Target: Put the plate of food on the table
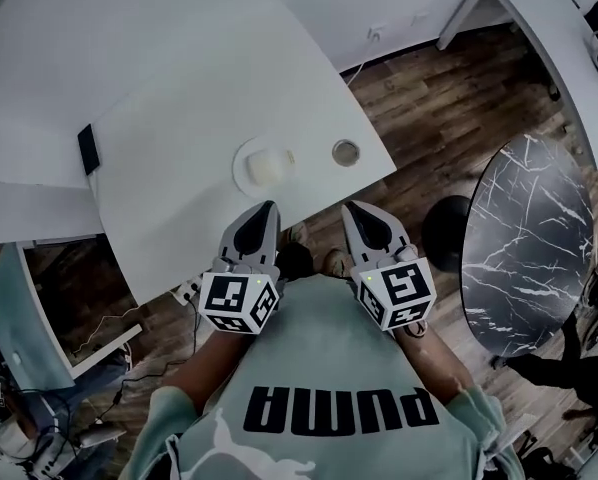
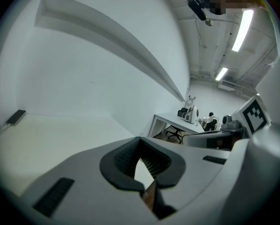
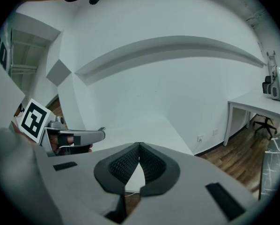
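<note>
Plate of food [image 1: 264, 164] is placed on the white table [image 1: 179, 88] close to its edge, left gripper [image 1: 268, 208] and right gripper [image 1: 350, 209] are held near it, both jaws are pressed together, nothing is gripped

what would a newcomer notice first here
The left gripper and right gripper, both shut and empty, are held by the near edge of a white table. Just ahead of them sits a plate with a pale lump of food, and a small cup to its right. A dark marble table stands at far right.
</note>
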